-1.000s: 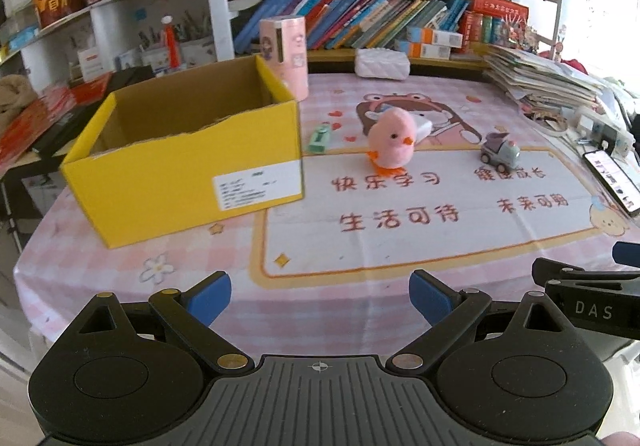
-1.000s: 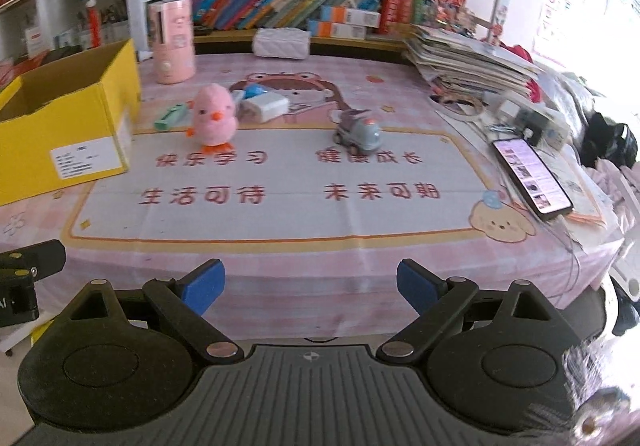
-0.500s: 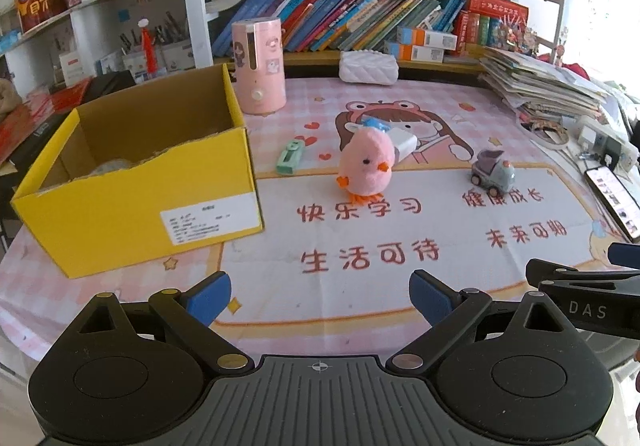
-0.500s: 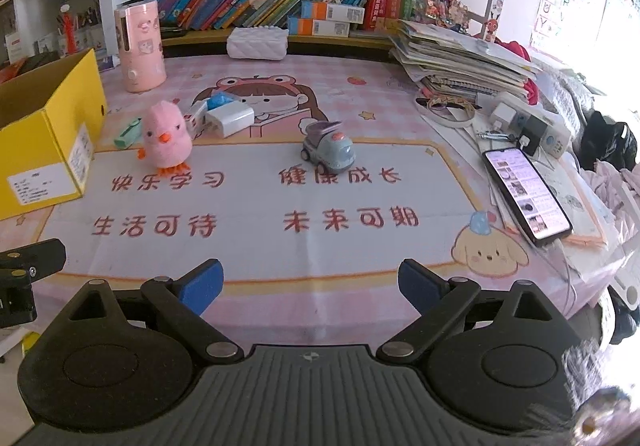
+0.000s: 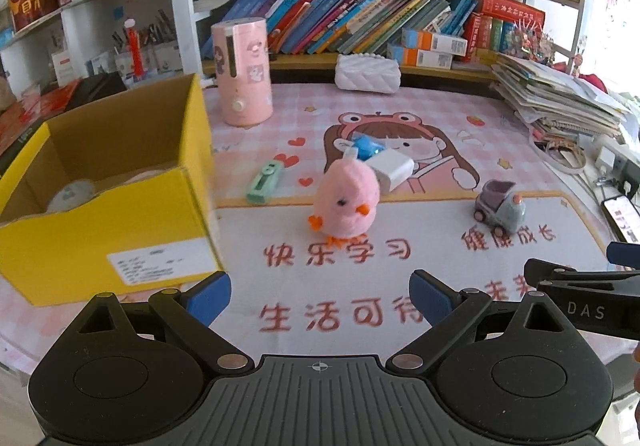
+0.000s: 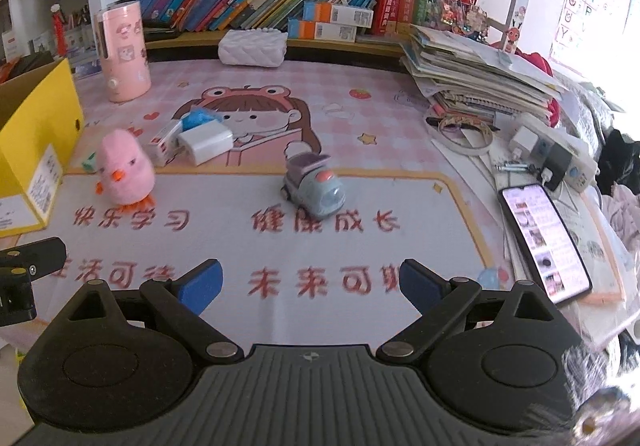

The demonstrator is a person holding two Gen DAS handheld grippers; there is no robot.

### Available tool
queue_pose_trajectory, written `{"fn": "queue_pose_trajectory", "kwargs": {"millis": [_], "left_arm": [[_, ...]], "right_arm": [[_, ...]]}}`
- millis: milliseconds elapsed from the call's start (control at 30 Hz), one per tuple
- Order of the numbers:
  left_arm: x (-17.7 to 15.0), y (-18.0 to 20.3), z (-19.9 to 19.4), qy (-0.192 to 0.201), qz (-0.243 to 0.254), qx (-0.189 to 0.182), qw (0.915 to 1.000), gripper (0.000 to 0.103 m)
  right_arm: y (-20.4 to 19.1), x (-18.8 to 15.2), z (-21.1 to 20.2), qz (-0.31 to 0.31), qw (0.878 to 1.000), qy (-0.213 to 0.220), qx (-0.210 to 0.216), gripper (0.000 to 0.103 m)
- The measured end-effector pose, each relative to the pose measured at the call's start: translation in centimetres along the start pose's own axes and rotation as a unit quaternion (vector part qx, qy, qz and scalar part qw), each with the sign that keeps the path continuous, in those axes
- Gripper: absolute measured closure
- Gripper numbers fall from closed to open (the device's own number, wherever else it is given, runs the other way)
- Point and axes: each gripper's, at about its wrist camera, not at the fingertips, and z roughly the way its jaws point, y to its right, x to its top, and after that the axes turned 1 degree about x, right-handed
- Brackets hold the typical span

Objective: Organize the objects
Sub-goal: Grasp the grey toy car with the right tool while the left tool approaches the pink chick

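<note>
— What's changed just now?

— Both grippers have come in over the table edge; a second ago they sat farther back, so the toys now loom larger. I'd say the approach has begun and nothing has been sorted in this stretch.

— Are they holding anything?

— No. The left gripper has its fingers spread wide with nothing between them, pointed at the pink chick. The right gripper is just as wide and empty, facing the toy car.

— Count it out, biggest first.

— One yellow box at the left, open — something pale lies inside, though I can't tell what. One pink cylinder behind it, near the shelf. One white quilted pouch at the back. One pink chick standing on the mat, well apart from the box. One toy car to its right. One white charger block just behind the chick, touching a smaller white box. One crumpled blue wrapper. One green clip-like thing lying flat between box and chick.

— And to the right?

— One phone, screen lit, off the mat.
</note>
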Motion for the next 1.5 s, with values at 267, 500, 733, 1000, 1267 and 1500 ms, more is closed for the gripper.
{"fn": "queue_pose_trajectory", "kwargs": {"millis": [267,500,733,1000,1267,1500], "left_arm": [[1.4,1.5,1.5,-0.003,-0.010,0.015,0.9998,0.006],[1.9,2.4,2.3,-0.008,-0.016,0.026,0.9995,0.006],[2.5,3.1,3.3,-0.015,-0.018,0.042,0.9989,0.006],[3.3,3.3,4.4,-0.012,-0.024,0.059,0.9979,0.006],[4.3,3.6,6.7,-0.019,-0.029,0.069,0.9971,0.006],[5.3,3.7,9.3,-0.030,-0.045,0.072,0.9959,0.007]], "right_arm": [[1.7,1.9,2.5,-0.006,1.000,0.000,0.011,0.007],[2.7,2.8,4.0,-0.014,1.000,-0.002,0.024,0.006],[3.1,3.4,5.7,-0.025,0.999,-0.009,0.037,0.006],[3.1,4.5,8.3,-0.046,0.997,-0.006,0.057,0.017],[2.7,5.3,12.0,-0.075,0.994,-0.027,0.071,0.028],[2.5,5.5,13.5,-0.096,0.989,-0.040,0.107,0.055]]}}
